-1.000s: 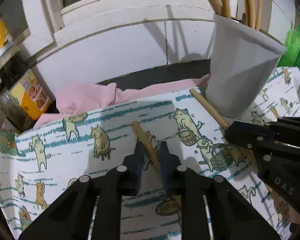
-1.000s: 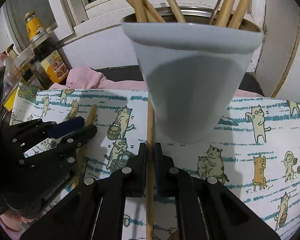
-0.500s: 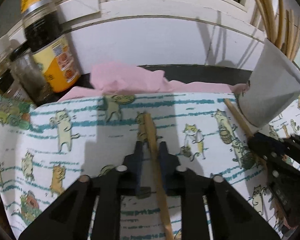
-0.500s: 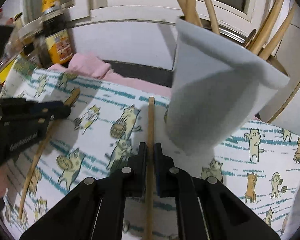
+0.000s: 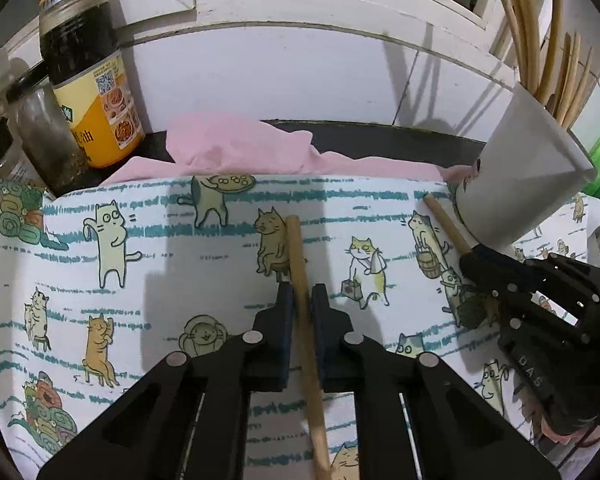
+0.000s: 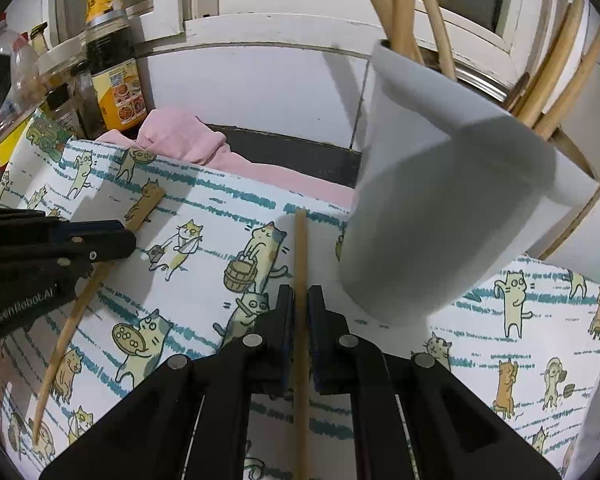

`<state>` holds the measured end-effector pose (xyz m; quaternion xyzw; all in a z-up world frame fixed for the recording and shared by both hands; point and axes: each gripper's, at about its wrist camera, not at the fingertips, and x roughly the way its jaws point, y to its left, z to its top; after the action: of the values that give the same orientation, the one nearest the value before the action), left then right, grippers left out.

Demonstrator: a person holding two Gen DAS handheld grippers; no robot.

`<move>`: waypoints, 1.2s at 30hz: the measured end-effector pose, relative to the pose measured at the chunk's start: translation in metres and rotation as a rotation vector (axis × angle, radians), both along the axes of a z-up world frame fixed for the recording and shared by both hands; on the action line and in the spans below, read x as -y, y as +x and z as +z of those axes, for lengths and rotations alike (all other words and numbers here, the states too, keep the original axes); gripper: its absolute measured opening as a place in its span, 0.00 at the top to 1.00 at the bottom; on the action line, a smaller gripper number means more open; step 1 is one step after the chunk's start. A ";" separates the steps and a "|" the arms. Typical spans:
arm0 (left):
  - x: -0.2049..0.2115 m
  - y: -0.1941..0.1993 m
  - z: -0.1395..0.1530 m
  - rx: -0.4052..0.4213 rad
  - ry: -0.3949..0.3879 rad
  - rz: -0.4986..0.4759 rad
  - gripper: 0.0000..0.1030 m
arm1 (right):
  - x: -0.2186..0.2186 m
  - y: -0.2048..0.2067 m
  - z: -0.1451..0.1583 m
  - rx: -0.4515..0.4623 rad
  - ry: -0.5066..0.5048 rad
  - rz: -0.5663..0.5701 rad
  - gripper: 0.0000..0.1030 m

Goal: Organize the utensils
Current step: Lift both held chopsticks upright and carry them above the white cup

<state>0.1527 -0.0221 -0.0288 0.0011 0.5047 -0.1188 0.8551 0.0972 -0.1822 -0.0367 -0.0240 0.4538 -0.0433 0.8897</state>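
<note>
Gripping one chopstick in each tool, we judge ourselves mid-pickup: the left gripper is clamped on a chopstick, the right gripper on a second chopstick, both low over the cloth. Next we must tip each upright into the cup. Both sticks' rear ends run out of frame, and whether they touch the cloth is unclear.

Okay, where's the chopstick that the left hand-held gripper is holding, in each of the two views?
Left wrist view: the chopstick runs up the centre, between the left hand-held gripper fingers.
Right wrist view: the same chopstick lies at the left, slanting from lower left to its thick end by the left hand-held gripper.
Shared landmark: the white utensil cup, right side in both views.
</note>
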 end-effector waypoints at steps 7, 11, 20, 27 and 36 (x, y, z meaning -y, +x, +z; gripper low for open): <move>-0.016 -0.008 0.017 0.032 -0.151 0.010 0.93 | 0.000 -0.033 0.039 0.210 0.133 0.087 0.92; -0.021 -0.028 0.043 0.118 -0.141 0.002 0.93 | 0.008 -0.071 0.080 0.492 0.249 0.116 0.92; -0.018 -0.070 0.130 0.334 -0.130 0.006 0.93 | 0.022 -0.116 0.111 0.710 0.386 0.178 0.92; -0.023 -0.094 0.170 0.464 -0.119 0.026 0.93 | 0.017 -0.130 0.133 0.757 0.357 0.182 0.92; -0.019 -0.107 0.201 0.617 -0.141 0.035 0.93 | 0.007 -0.142 0.188 0.875 0.246 0.208 0.92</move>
<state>0.0457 -0.0035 0.1717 -0.0306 0.2120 -0.1330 0.9677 -0.0449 -0.1892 0.1508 0.0570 0.0325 0.0944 0.9934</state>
